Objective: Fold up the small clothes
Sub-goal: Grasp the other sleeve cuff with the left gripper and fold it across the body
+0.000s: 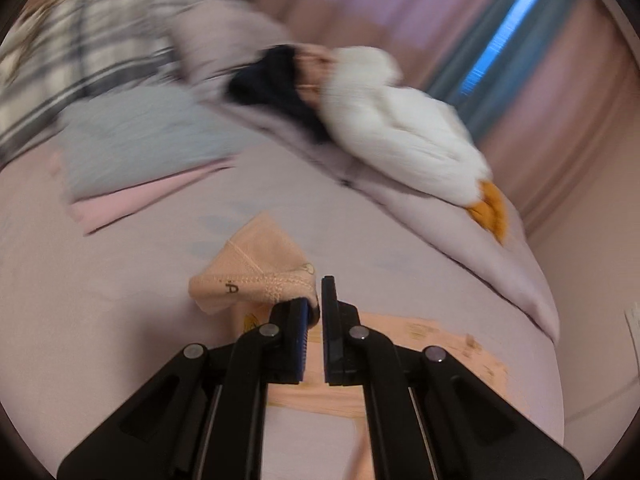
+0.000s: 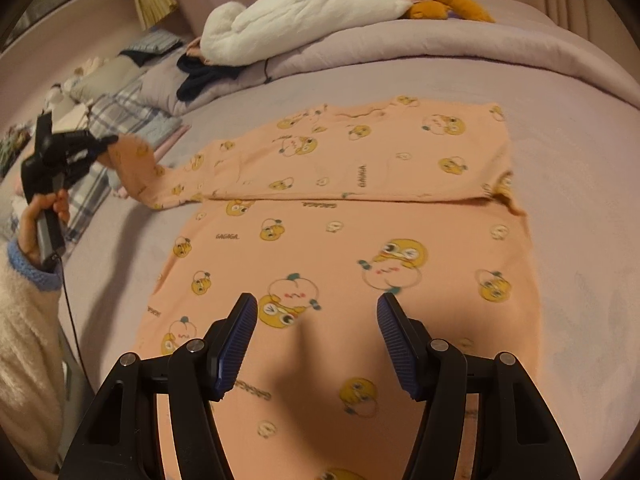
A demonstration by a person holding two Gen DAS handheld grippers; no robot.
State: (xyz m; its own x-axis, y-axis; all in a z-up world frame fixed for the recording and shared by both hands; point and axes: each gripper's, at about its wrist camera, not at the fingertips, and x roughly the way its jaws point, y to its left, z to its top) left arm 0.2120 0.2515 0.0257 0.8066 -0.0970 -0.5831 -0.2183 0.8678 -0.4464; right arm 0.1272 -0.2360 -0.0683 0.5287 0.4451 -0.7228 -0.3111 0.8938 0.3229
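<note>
Left gripper (image 1: pixel 318 300) jaws pinch the sleeve cuff (image 1: pixel 256 280) (background blurred); right gripper (image 2: pixel 316 320) jaws spread.

A peach garment (image 2: pixel 360 216) printed with yellow cartoon faces is spread on a pale lilac bed (image 2: pixel 580 168). A white plush toy (image 2: pixel 304 4) with orange feet is seen beyond, beside a plaid blanket (image 2: pixel 120 116); black fingers (image 2: pixel 236 344) are faced with blue pads.

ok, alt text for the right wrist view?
Open right gripper hovers over a peach cartoon-print garment spread on a lilac bed. At left, the left gripper lifts its sleeve cuff; a white plush lies behind.
</note>
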